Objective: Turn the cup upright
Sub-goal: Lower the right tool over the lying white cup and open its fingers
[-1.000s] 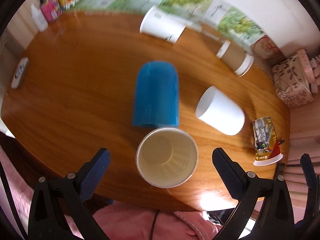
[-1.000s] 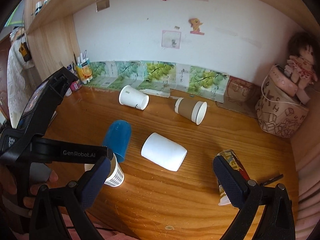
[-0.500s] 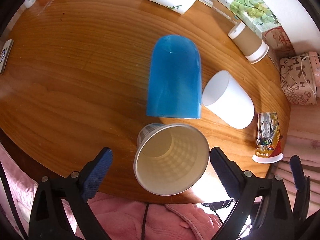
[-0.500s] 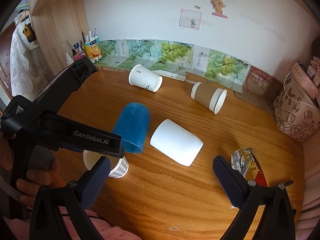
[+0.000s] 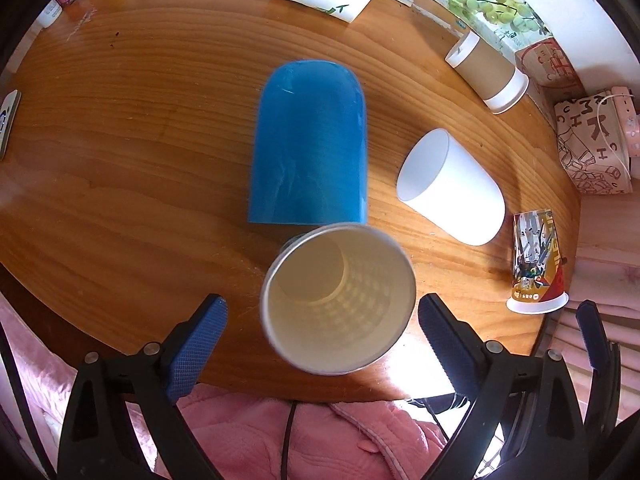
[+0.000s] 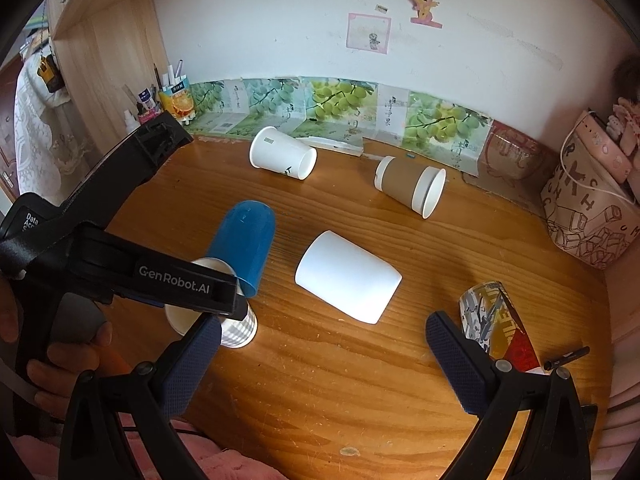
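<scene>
A checked paper cup (image 5: 338, 300) stands upright near the table's front edge, mouth up; it also shows in the right wrist view (image 6: 236, 328). A blue cup (image 5: 308, 144) lies on its side just behind it, also in the right wrist view (image 6: 244, 246). My left gripper (image 5: 320, 320) is open, above the upright cup, its fingers either side of it and apart from it. My right gripper (image 6: 320, 340) is open and empty over the front of the table. A plain white cup (image 6: 346, 276) lies on its side ahead of it.
More cups lie on their sides: a white one (image 6: 282, 158) and a brown-sleeved one (image 6: 410, 186) near the back wall, a printed one (image 6: 496, 328) at the right. A patterned bag (image 6: 588, 216) stands at the far right. Stationery (image 6: 172, 100) stands at back left.
My left gripper has moved forward and lower over the upright checked cup, which looks larger now. My right gripper has tilted down a little toward the table. Both stay open.
</scene>
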### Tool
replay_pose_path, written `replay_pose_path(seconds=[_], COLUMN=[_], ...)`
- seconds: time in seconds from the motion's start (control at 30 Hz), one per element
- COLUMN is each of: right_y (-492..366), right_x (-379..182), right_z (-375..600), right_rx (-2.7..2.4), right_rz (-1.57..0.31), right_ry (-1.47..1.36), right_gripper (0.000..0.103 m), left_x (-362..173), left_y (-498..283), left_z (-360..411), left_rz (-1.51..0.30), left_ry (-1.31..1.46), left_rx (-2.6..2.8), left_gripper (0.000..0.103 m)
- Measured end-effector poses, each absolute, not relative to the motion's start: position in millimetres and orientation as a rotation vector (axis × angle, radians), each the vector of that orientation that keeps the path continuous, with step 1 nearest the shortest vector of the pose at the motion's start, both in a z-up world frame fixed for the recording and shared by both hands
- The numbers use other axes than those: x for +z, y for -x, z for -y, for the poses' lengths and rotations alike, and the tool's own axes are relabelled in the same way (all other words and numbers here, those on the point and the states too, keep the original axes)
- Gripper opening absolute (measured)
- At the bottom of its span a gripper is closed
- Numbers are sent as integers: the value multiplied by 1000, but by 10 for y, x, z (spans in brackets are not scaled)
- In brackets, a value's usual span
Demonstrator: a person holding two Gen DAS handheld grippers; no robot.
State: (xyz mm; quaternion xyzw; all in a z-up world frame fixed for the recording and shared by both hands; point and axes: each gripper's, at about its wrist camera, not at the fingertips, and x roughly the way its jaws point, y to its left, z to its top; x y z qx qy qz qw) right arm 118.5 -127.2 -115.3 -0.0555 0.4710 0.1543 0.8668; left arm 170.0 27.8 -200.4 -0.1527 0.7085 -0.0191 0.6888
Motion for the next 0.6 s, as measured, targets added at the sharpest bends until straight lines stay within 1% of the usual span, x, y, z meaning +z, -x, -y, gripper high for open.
replay_pose_path(seconds=[0.37,0.6], right_y=[-1322,-1446], right_x=[-1256,-1427], right_z=[1180,1014], right_rx=[372,407], right_rz=[-947,-893], right_ry=[217,428], right_gripper=[103,103], left_x=[-1932,-1836], left_y=[-1729,-1813], left_z=[-283,-261], left_rz=[-1539,-1485], left_ry=[358,328], left_rx=[-68,-96], left_gripper=[97,97])
